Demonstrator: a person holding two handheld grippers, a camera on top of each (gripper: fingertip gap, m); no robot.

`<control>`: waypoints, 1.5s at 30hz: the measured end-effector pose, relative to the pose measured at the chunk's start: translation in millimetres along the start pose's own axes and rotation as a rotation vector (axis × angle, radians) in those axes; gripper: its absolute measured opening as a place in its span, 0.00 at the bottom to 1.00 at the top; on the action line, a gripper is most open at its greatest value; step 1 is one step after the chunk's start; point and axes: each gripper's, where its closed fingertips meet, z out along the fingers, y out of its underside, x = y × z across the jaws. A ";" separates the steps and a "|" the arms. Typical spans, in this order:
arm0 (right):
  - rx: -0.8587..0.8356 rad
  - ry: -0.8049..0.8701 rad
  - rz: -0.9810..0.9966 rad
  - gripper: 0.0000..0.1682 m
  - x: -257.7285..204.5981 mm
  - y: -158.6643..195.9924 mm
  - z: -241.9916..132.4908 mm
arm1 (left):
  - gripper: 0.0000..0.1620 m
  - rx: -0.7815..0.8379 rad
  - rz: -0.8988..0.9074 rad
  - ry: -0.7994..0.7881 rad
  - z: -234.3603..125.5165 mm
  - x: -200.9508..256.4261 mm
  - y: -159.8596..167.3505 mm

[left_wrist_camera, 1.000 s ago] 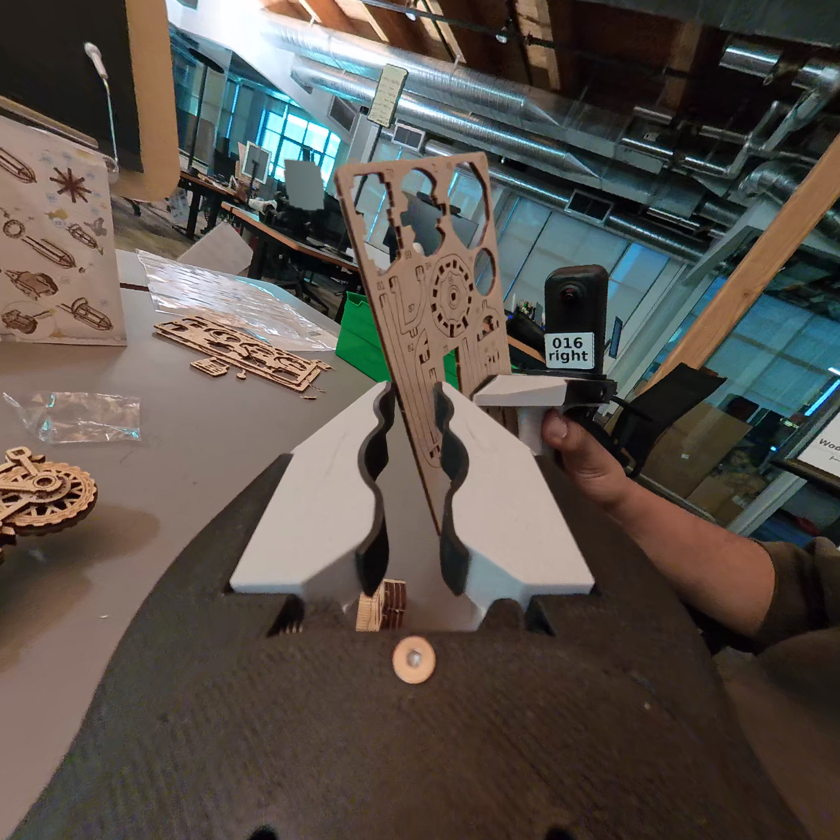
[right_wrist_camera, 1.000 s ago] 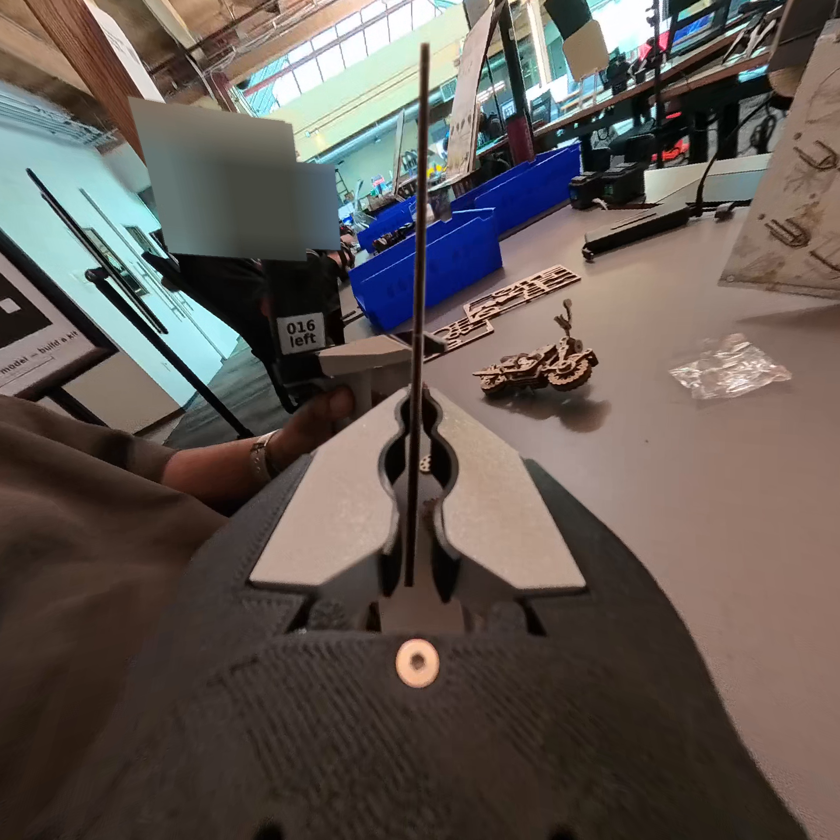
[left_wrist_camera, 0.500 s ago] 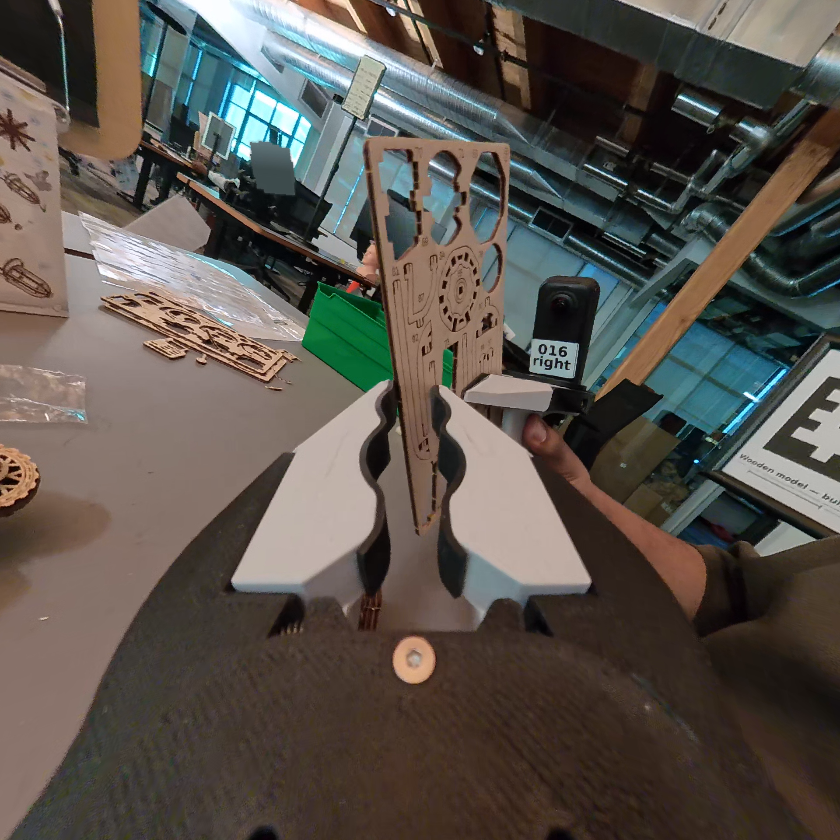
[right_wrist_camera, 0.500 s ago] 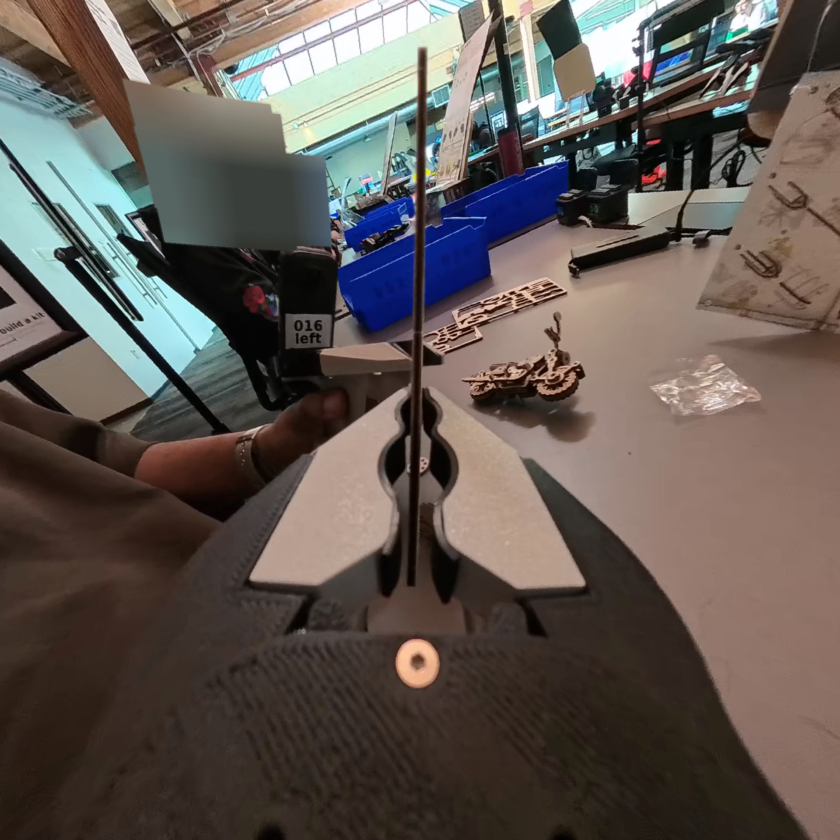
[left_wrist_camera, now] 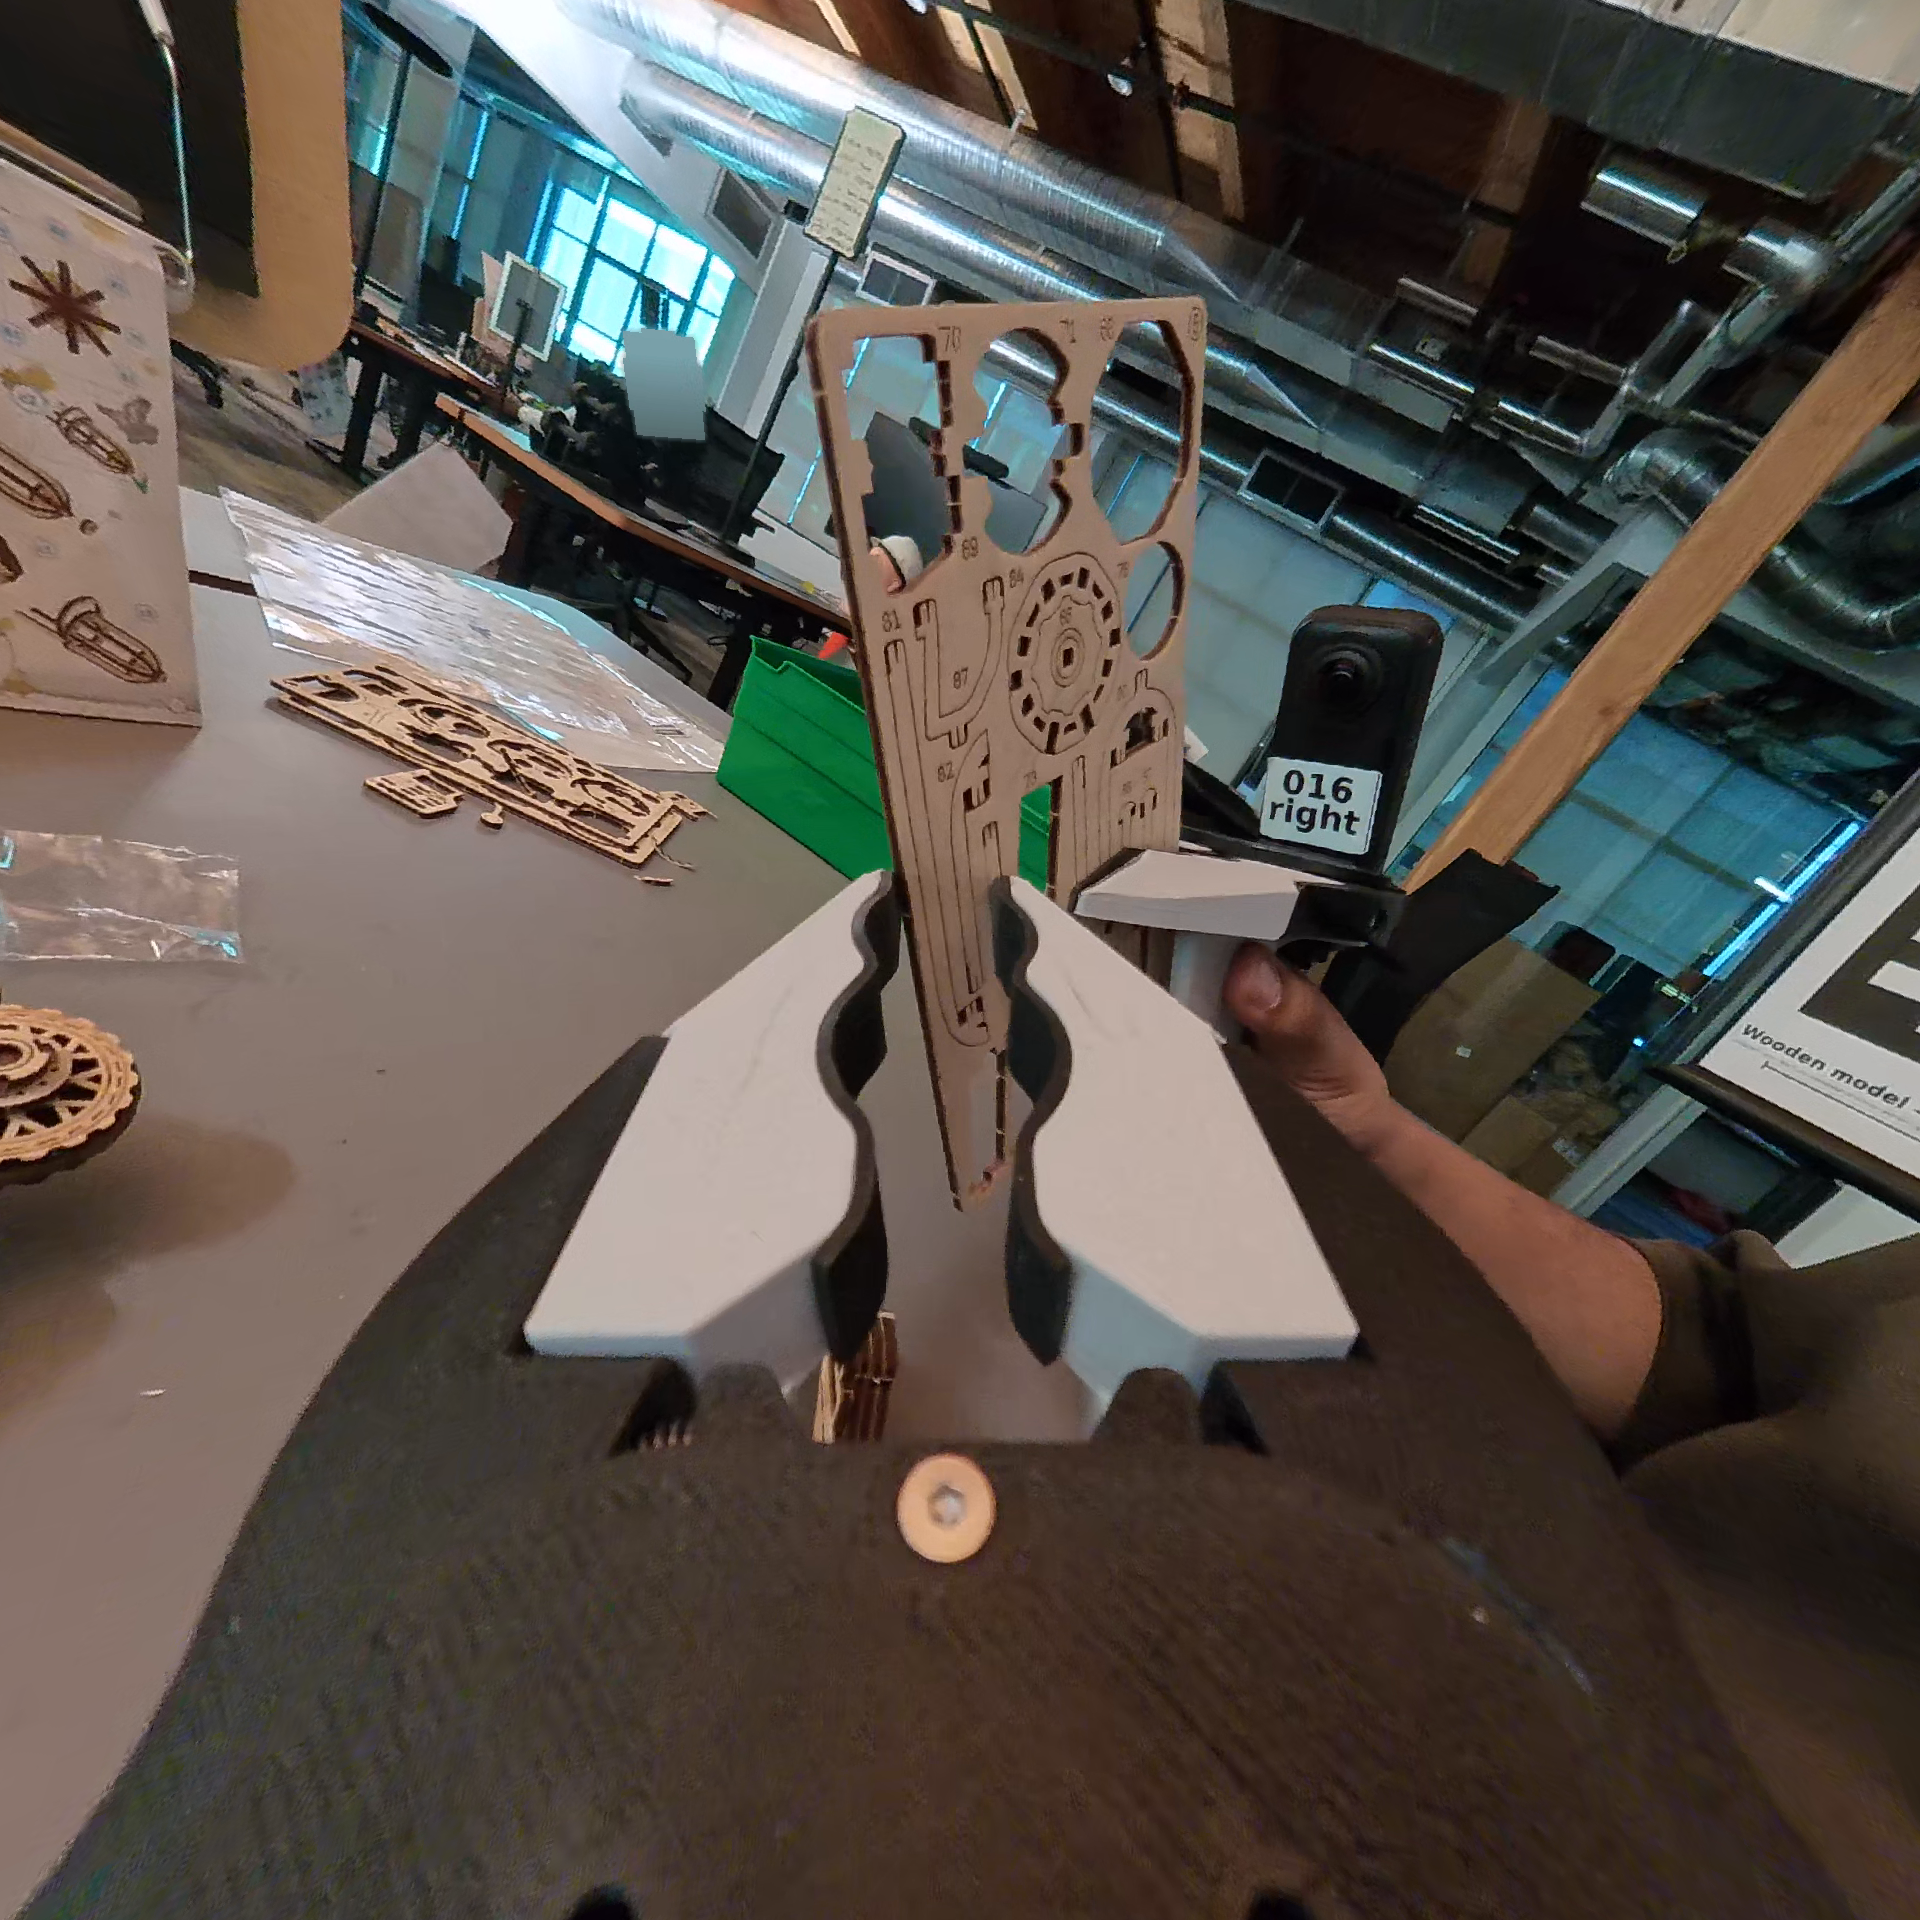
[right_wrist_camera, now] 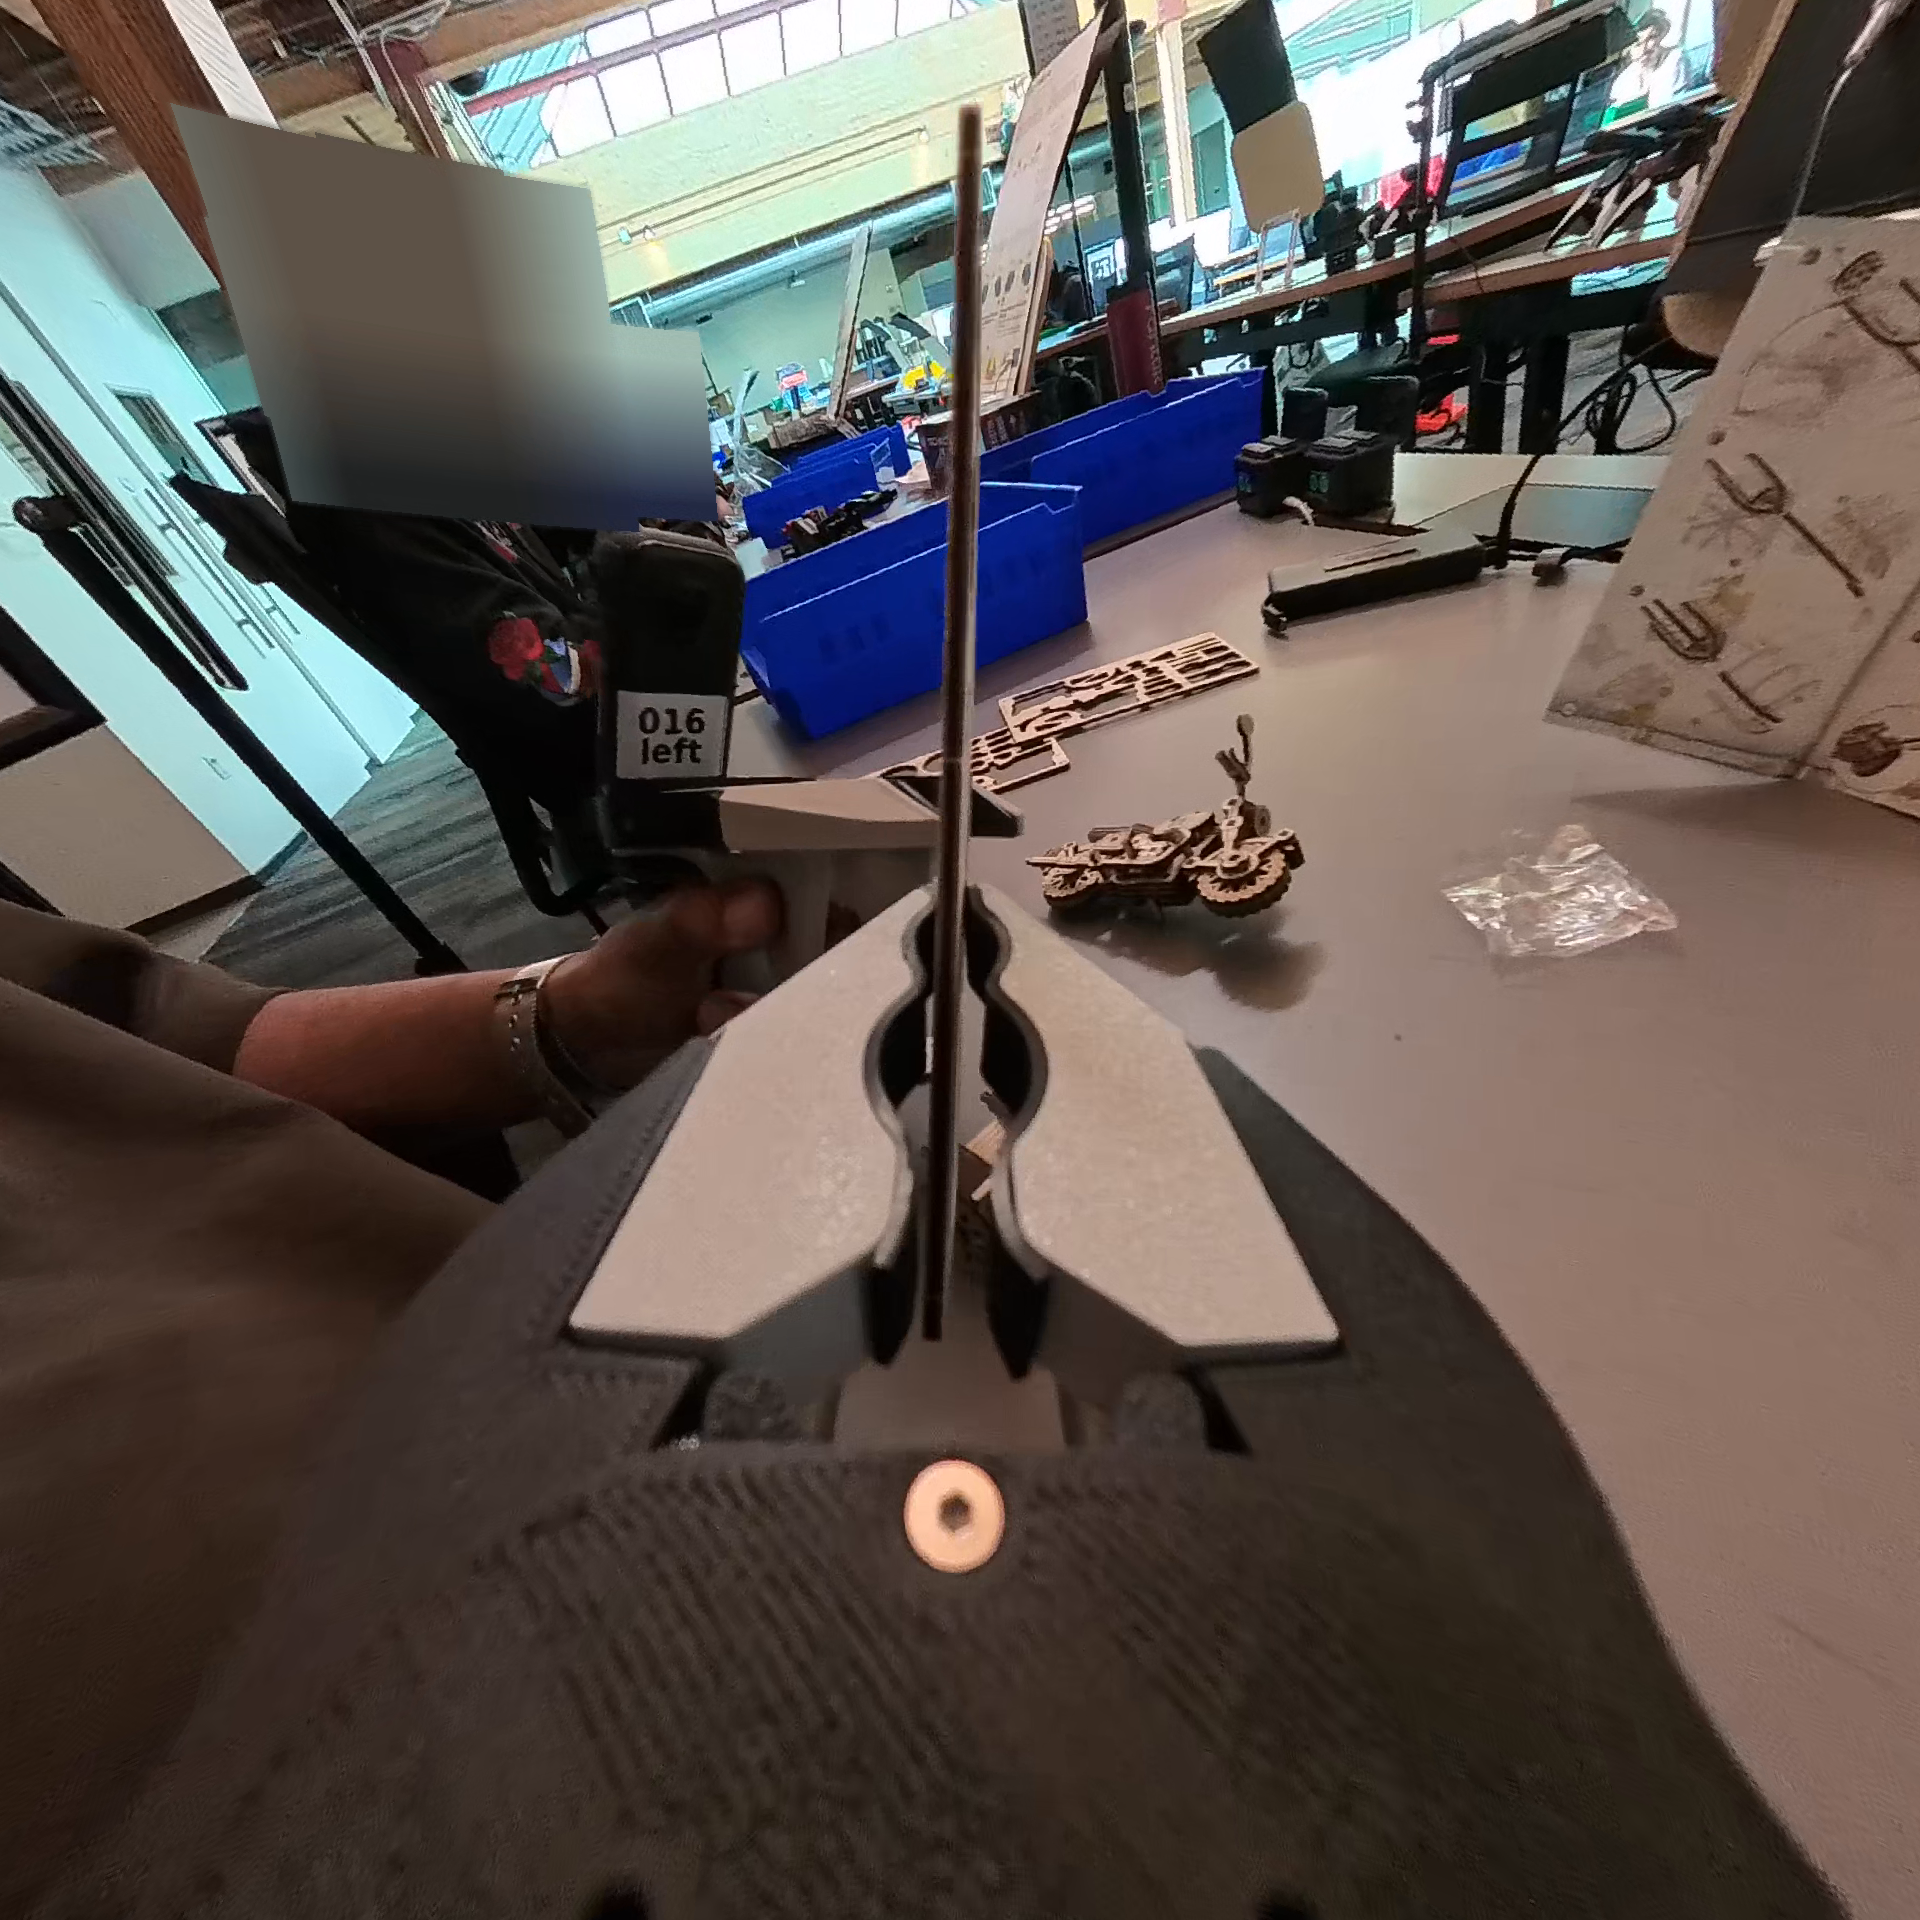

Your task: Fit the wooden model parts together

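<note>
Left-view gripper: the left gripper (left_wrist_camera: 945,894) points forward and slightly up over the grey table (left_wrist_camera: 416,1039), its jaws apart.
Left-view sheet: the wooden parts sheet (left_wrist_camera: 1023,582) stands upright, face to the camera, with its narrow lower strip in the gap; contact with the finger edges cannot be told.
Left-view small part: a small layered wooden piece (left_wrist_camera: 854,1387) sits low against the inner side of the left finger (left_wrist_camera: 727,1143).
Left-view right side: the right gripper (left_wrist_camera: 1184,899) comes in from the right, level, meeting the sheet's right edge, with a hand (left_wrist_camera: 1299,1039) wrapped around its grip.
Left-view only: the sheet's cut-outs and gear outline, and a green bin (left_wrist_camera: 810,769) behind.
Right-view gripper: the right gripper (right_wrist_camera: 951,914) points forward, its jaws pressed together on the sheet (right_wrist_camera: 964,520), seen here edge-on as a thin upright line.
Right-view left side: the left gripper (right_wrist_camera: 935,816) lies level, tips at the sheet, held by a hand (right_wrist_camera: 665,956) with a wrist strap.
Right-view only: the whole wooden motorcycle model (right_wrist_camera: 1174,862) on the table, punched flat sheets (right_wrist_camera: 1122,686) beyond it, a clear plastic bag (right_wrist_camera: 1558,894), and blue bins (right_wrist_camera: 935,623).
</note>
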 end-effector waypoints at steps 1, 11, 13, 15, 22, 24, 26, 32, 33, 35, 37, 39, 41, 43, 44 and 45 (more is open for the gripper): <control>0.000 0.000 0.000 0.00 0.0 0.2 0.1 | 0.09 0.000 -0.005 0.002 0.0 -0.1 0.2; -0.012 0.024 -0.027 0.00 0.3 1.2 1.1 | 0.09 0.007 -0.006 -0.018 0.6 -2.1 0.2; -0.018 0.041 -0.045 0.00 0.9 2.1 1.7 | 0.09 0.007 -0.010 -0.034 0.7 -3.4 0.4; -0.027 0.062 -0.070 0.01 1.8 2.8 2.1 | 0.09 0.003 -0.010 -0.053 0.9 -4.6 0.6; -0.028 0.089 -0.088 0.01 3.8 3.2 2.3 | 0.09 0.010 0.021 -0.117 1.3 -5.6 -0.1; -0.030 0.092 -0.090 0.01 4.4 3.7 2.5 | 0.09 0.008 0.020 -0.128 1.3 -6.3 0.4; -0.030 0.095 -0.094 0.01 4.7 3.9 2.6 | 0.09 0.007 0.021 -0.136 1.3 -6.7 0.6; 0.035 -0.002 0.046 0.01 3.3 -2.9 -1.0 | 0.09 0.035 0.029 -0.077 1.8 0.6 -3.4; 0.063 -0.036 0.096 0.00 2.4 -5.7 -2.3 | 0.09 0.042 0.021 -0.061 1.4 1.7 -3.6; 0.115 -0.105 0.181 0.01 -0.2 -12.1 -5.4 | 0.11 0.052 -0.013 -0.005 2.1 7.3 -3.4; 0.146 -0.150 0.232 0.00 -2.1 -15.9 -7.5 | 0.12 0.052 -0.061 0.049 2.9 12.4 -3.5; 0.159 -0.167 0.248 0.00 -3.7 -17.4 -7.3 | 0.12 0.044 -0.093 0.087 3.6 15.6 -2.2; 0.151 -0.158 0.240 0.00 -3.1 -15.9 -6.3 | 0.04 0.059 -0.104 0.130 2.1 20.6 -4.7; 0.147 -0.155 0.238 0.03 -1.3 -15.9 -7.7 | 0.01 0.052 -0.125 0.169 1.7 25.4 -5.9; 0.146 -0.155 0.240 0.06 0.3 -16.3 -9.0 | 0.00 0.040 -0.134 0.188 1.9 28.0 -5.8; 0.149 -0.155 0.238 0.07 1.9 -17.2 -11.2 | 0.00 0.027 -0.131 0.183 2.5 27.7 -4.8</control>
